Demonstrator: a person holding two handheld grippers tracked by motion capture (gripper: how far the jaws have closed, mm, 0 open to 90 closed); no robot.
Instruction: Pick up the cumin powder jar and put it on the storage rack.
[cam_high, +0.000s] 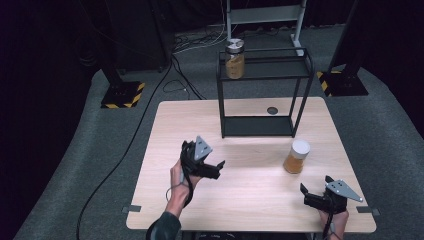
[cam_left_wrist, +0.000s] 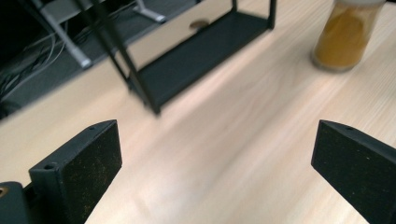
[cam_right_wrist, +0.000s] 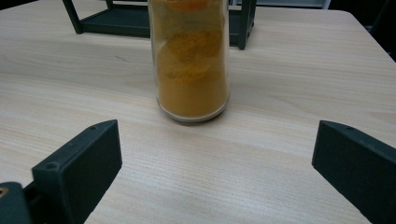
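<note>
1. Spice jar stands upright on the table, right of centre, just in front of the black rack.
2. My left gripper, mid-table: jaws wide apart, holding nothing.
3. My right gripper, near the jar: spread wide, empty too.

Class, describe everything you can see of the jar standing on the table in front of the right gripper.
The jar is a clear, glass-looking cylinder with a white lid, holding orange-yellow powder that fills most of it. It stands upright on the pale wooden table, to the right of the black wire shelf and apart from it. Nothing grips it: the right gripper sits short of it, jaws wide apart, with the jar centred ahead in its view.
</note>
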